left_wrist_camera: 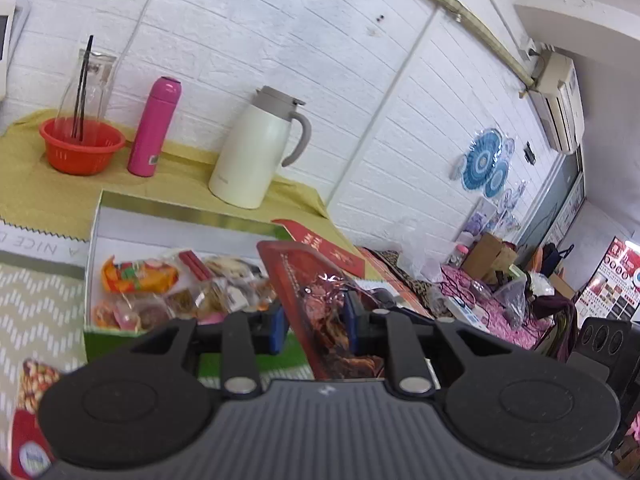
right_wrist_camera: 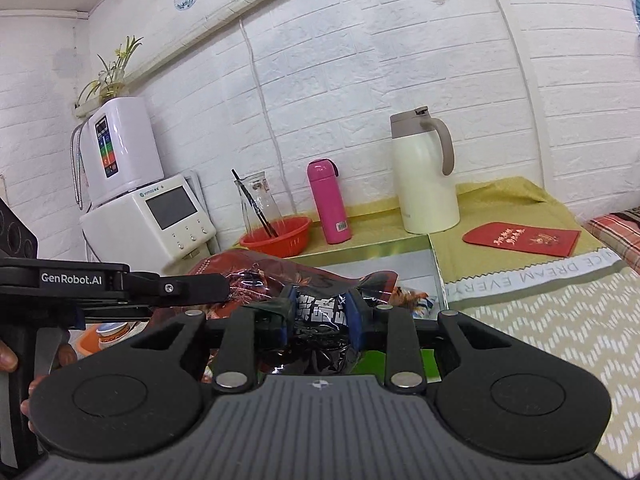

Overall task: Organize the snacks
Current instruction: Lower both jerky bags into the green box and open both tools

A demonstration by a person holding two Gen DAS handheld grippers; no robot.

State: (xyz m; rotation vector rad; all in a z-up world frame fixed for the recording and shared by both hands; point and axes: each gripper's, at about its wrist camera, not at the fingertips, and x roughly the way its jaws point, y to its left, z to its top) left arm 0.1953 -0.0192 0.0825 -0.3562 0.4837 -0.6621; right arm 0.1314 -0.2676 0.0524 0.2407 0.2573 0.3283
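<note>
A large shiny red snack bag point(left_wrist_camera: 320, 300) hangs above the box, tilted, with my left gripper point(left_wrist_camera: 314, 324) shut on it between the blue pads. In the right wrist view the same red bag point(right_wrist_camera: 280, 268) runs across the middle. My right gripper point(right_wrist_camera: 322, 312) is shut on its black part with white lettering point(right_wrist_camera: 316, 308). The left gripper's black finger point(right_wrist_camera: 192, 288) pinches the bag's left end. Below stands an open white box point(left_wrist_camera: 96, 240) with green sides, holding several small snack packets point(left_wrist_camera: 140, 276). Its far rim point(right_wrist_camera: 434, 264) shows behind the bag.
Along the brick wall stand a cream jug point(right_wrist_camera: 424, 184), a pink flask point(right_wrist_camera: 330, 204) and a red basket point(right_wrist_camera: 276, 236) holding a glass carafe. A red envelope point(right_wrist_camera: 524, 238) lies on the yellow cloth. White appliances point(right_wrist_camera: 148, 216) stand at left. A hand point(right_wrist_camera: 8, 360) holds the left gripper.
</note>
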